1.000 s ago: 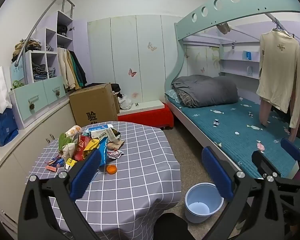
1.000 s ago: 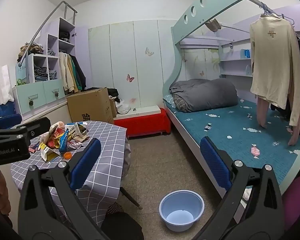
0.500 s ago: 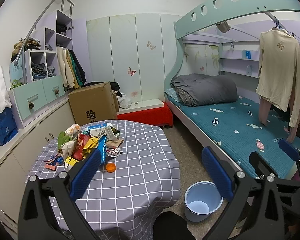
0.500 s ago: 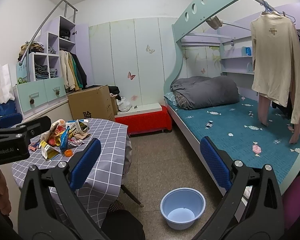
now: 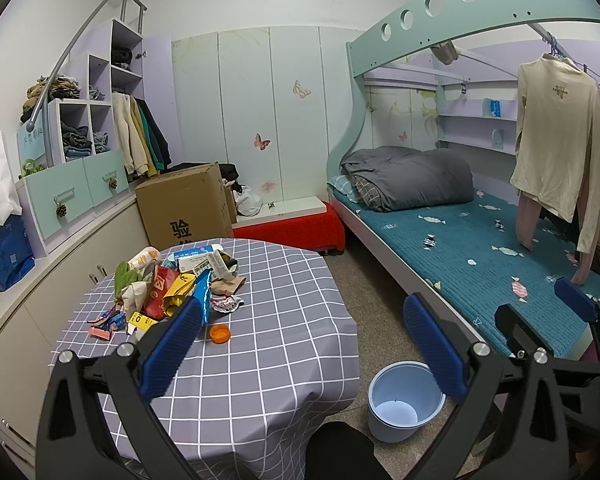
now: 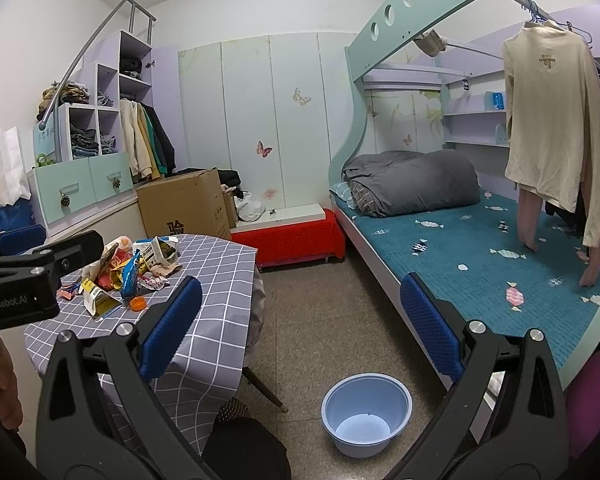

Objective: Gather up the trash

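Observation:
A pile of trash (image 5: 172, 280), wrappers, boxes and crumpled paper, lies on the far left part of a round table with a grey checked cloth (image 5: 260, 360). An orange bottle cap (image 5: 220, 334) lies beside it. The pile also shows in the right wrist view (image 6: 128, 268). A light blue bin (image 5: 404, 400) stands on the floor right of the table; it also shows in the right wrist view (image 6: 366, 412). My left gripper (image 5: 300, 344) is open and empty above the table's near side. My right gripper (image 6: 300, 328) is open and empty above the floor.
A bunk bed (image 5: 480, 248) with a teal mattress fills the right side. A cardboard box (image 5: 184, 208) and a red-covered low bench (image 5: 292, 228) stand behind the table. Cabinets and shelves (image 5: 72, 184) line the left wall. A cream shirt (image 6: 548, 120) hangs at right.
Both views have shifted slightly; the table and bin sit a little lower and closer in frame. Both grippers stay open and empty.

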Motion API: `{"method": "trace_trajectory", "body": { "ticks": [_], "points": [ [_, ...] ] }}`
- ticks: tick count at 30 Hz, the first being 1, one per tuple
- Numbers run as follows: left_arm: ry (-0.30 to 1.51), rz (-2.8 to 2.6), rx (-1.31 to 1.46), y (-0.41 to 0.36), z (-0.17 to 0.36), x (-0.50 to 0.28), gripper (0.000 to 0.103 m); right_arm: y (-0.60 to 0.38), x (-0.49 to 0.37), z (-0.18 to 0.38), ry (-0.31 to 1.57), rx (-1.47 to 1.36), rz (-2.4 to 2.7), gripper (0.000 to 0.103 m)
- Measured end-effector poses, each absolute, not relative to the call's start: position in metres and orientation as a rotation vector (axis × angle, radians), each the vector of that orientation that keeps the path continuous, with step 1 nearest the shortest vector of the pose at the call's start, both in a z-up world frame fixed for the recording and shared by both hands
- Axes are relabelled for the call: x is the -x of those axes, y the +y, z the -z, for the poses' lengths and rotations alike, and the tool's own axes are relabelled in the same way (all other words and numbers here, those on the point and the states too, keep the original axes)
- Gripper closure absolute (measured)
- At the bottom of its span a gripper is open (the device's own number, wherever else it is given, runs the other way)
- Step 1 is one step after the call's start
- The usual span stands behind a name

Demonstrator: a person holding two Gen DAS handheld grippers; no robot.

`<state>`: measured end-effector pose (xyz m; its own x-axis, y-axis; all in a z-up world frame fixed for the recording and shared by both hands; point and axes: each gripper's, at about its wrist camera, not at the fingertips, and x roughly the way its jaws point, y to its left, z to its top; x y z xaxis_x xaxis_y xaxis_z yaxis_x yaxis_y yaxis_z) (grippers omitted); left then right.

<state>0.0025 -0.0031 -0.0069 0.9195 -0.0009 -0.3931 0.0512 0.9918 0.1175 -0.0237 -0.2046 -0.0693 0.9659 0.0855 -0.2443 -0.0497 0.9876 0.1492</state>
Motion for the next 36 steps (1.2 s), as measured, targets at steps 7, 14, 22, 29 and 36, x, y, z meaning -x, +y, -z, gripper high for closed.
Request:
{"method": "trace_trajectory", "body": {
  "ticks": [7, 14, 22, 29, 36],
  "points": [
    [0.405, 0.027, -0.127, -0.005, 0.013, -0.004, 0.004, -0.205, 0.023, 0.068, 0.255, -0.142, -0.069, 0.006],
    [0.405, 0.027, -0.128, -0.007, 0.013, -0.002, 0.004, -0.201, 0.023, 0.07, 0.263, -0.143, -0.072, 0.006],
    [0.406, 0.027, -0.129, -0.011, 0.015, -0.002, 0.004, -0.198, 0.024, 0.07, 0.266, -0.146, -0.076, 0.006],
    [0.408, 0.028, -0.128, -0.01, 0.013, -0.003, 0.004, -0.202, 0.02, 0.068, 0.27, -0.147, -0.079, 0.006],
    [0.411, 0.033, -0.13, -0.017, 0.025, -0.002, 0.004, -0.2, 0.021, 0.069, 0.272, -0.152, -0.082, 0.006]
  ]
}}
